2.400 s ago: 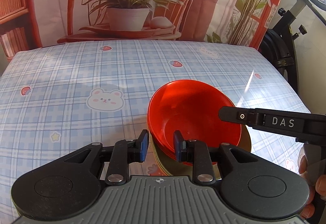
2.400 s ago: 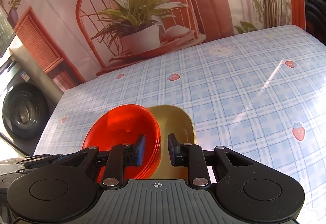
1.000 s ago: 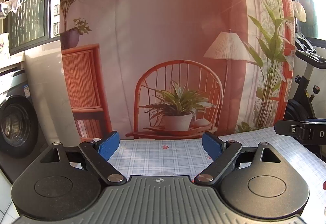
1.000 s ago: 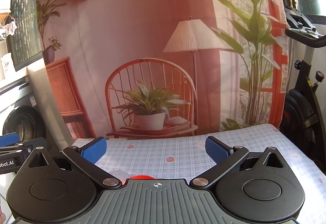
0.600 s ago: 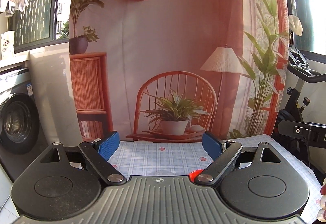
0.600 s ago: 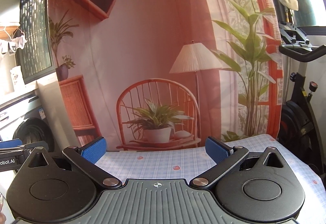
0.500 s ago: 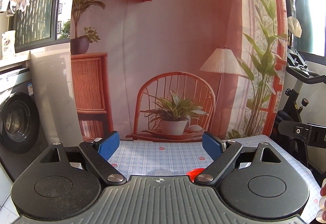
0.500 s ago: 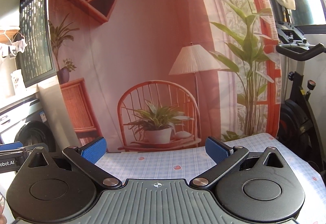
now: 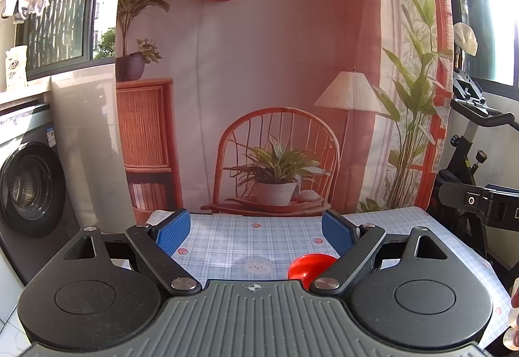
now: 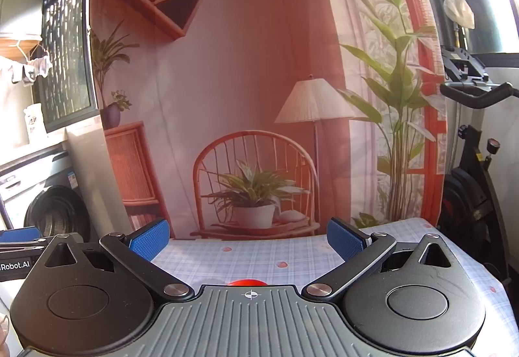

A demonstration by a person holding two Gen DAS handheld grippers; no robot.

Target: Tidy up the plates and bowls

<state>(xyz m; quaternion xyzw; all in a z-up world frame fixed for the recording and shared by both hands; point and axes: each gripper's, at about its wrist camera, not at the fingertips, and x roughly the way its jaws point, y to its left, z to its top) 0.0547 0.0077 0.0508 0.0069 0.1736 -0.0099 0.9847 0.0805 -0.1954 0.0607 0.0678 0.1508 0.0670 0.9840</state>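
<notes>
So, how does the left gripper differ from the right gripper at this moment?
The left gripper shows more of the red bowl, beside its right finger; the right gripper shows only a sliver above its body. The left views the tablecloth from more to the left. Both are open, empty, raised.

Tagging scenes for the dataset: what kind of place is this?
Probably a home laundry or utility corner set up for recording: a washing machine, an exercise bike, and a table in a checked cloth before a printed backdrop of a furnished room.
</notes>
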